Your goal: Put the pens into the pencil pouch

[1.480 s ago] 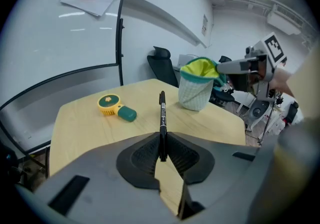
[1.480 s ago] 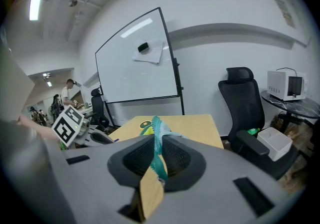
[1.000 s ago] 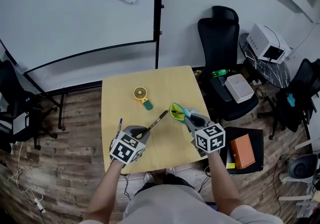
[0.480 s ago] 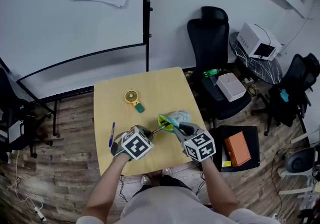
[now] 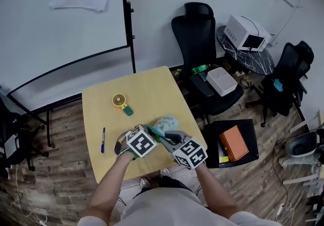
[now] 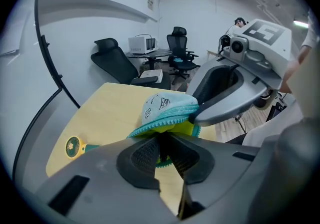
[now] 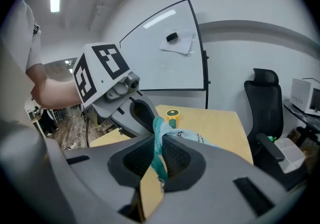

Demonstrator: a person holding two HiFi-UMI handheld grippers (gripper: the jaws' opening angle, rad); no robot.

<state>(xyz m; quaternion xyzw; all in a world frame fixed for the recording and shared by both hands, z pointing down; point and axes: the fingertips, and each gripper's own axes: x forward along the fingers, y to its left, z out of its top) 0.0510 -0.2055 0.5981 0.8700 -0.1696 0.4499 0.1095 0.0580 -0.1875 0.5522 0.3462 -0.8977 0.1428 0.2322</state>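
Note:
A teal pencil pouch (image 5: 165, 123) with a yellow lining is held up over the yellow table (image 5: 147, 88), near its front right. My right gripper (image 5: 164, 135) is shut on the pouch's zip edge (image 7: 159, 154). My left gripper (image 5: 152, 134) meets it at the pouch mouth (image 6: 170, 127), shut on a thin dark pen (image 6: 161, 149) whose front end is hidden inside the pouch. A blue pen (image 5: 103, 140) lies on the table to the left. In the left gripper view the right gripper (image 6: 227, 101) reaches in from the right.
A small yellow hand fan (image 5: 121, 102) lies at mid-table, also seen as the fan (image 6: 74, 146) and fan (image 7: 172, 115). Black office chairs (image 5: 195, 33) stand beyond the table's right edge. A whiteboard (image 5: 55, 12) stands behind, and an orange box (image 5: 234, 142) sits on a black stool.
My left gripper carried the dark pen rightward from the table's left front to the pouch mouth, and the pen's length has gone out of sight. The right gripper kept holding the pouch.

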